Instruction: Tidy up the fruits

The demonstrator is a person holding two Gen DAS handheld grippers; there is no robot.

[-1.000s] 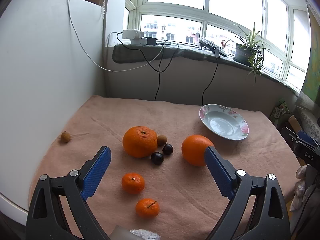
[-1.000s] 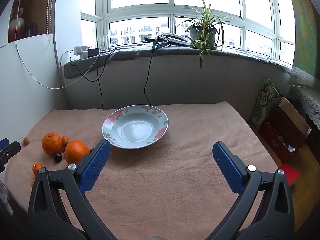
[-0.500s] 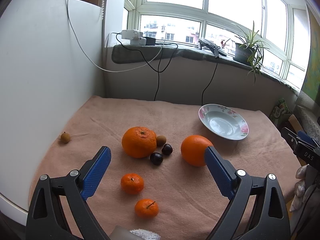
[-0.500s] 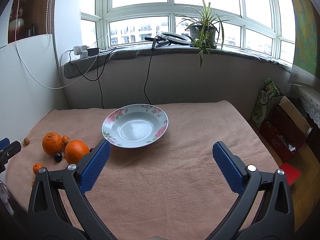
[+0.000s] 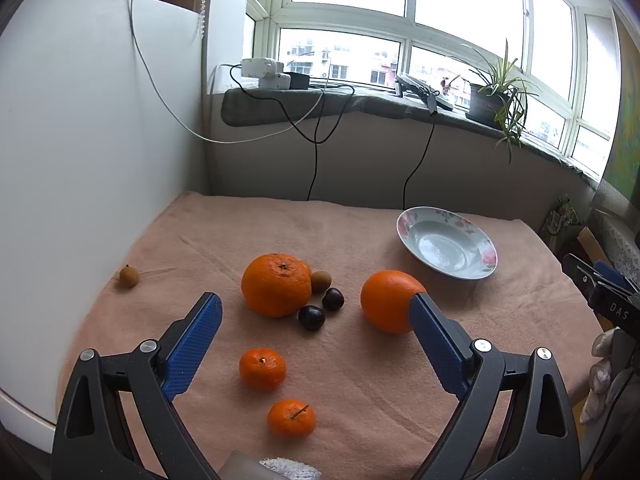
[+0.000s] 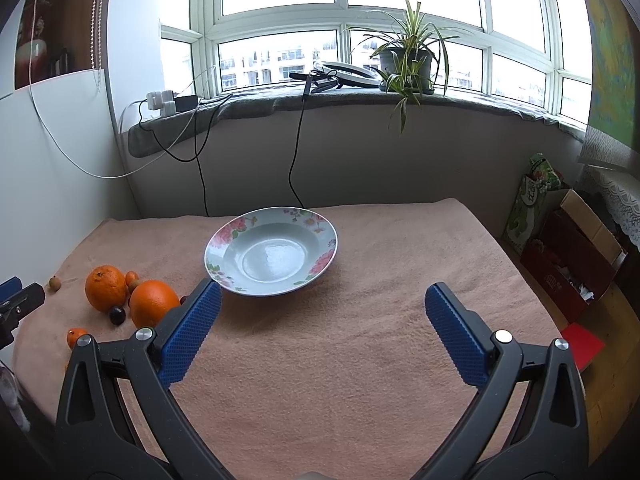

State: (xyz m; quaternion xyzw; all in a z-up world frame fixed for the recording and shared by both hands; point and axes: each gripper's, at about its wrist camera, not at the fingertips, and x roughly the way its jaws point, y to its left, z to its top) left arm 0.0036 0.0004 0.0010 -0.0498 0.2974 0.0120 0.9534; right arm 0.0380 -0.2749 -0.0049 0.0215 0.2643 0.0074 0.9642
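My left gripper [image 5: 316, 312] is open and empty above the fruit on the pink cloth. Ahead of it lie a large ribbed orange [image 5: 276, 285], a smooth orange [image 5: 386, 300] touching its right pad's tip in view, two dark plums [image 5: 311, 317], a brown kiwi-like fruit [image 5: 321, 281], two small mandarins [image 5: 262, 369] [image 5: 291, 418] and a lone small brown fruit [image 5: 128, 276] at the left. The flowered plate [image 5: 484, 250] stands empty at the right. My right gripper [image 6: 320, 300] is open and empty, just short of the plate [image 6: 320, 224]; the oranges [image 6: 154, 302] lie to its left.
A white panel [image 5: 80, 140] walls the left side. Cables [image 5: 316, 152] hang from the grey windowsill [image 6: 360, 100], which carries a potted plant [image 6: 406, 60]. Boxes [image 6: 568, 264] stand on the floor off the table's right edge.
The left gripper view has shifted very slightly; the fruit sits a touch higher and further left in frame. The right gripper and plate have not visibly moved.
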